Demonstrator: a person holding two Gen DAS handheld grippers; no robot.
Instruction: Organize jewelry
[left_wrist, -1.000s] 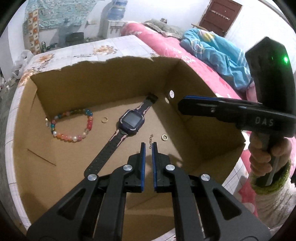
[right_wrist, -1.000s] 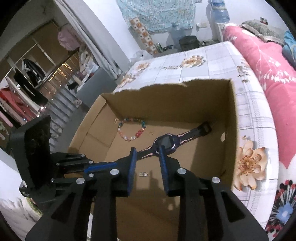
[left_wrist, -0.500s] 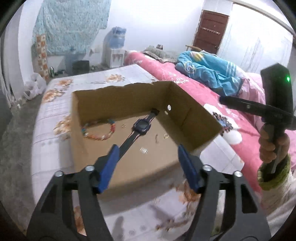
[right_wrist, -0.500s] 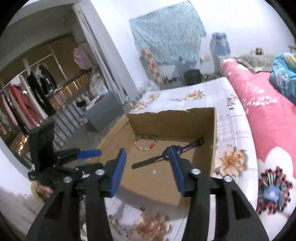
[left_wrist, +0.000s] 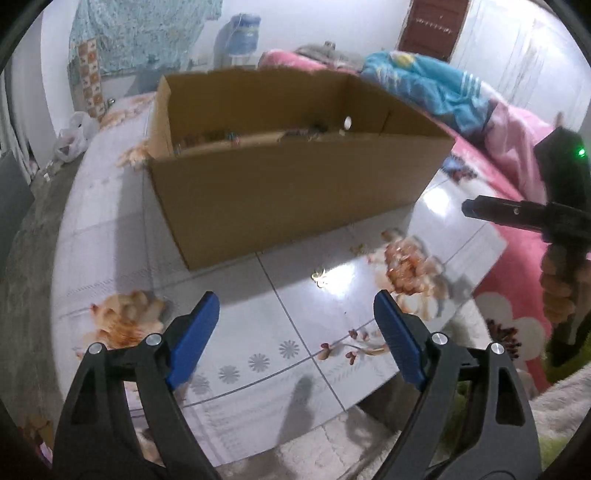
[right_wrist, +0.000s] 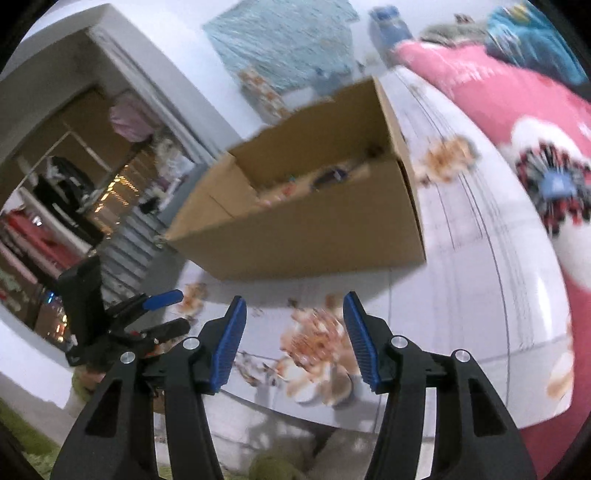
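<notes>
A brown cardboard box (left_wrist: 295, 192) stands on a floral-tiled table (left_wrist: 303, 343); it also shows in the right wrist view (right_wrist: 317, 236). Only slivers of the jewelry inside show over its rim: beads (left_wrist: 232, 137) and the dark watch (left_wrist: 314, 130). My left gripper (left_wrist: 295, 314) is open and empty, low over the table's near edge, well short of the box. My right gripper (right_wrist: 291, 314) is open and empty, also in front of the box. The right gripper shows at the right in the left wrist view (left_wrist: 517, 214); the left gripper shows at the lower left in the right wrist view (right_wrist: 159, 314).
A bed with a pink floral cover (right_wrist: 498, 99) and a blue blanket (left_wrist: 424, 85) lies right of the table. A water dispenser (left_wrist: 240, 37) stands at the back wall. A clothes rack (right_wrist: 55, 206) is at the left.
Both grippers have pulled back out of the box and dropped low in front of it. The left one has gone from shut to wide open; the right has opened wider.
</notes>
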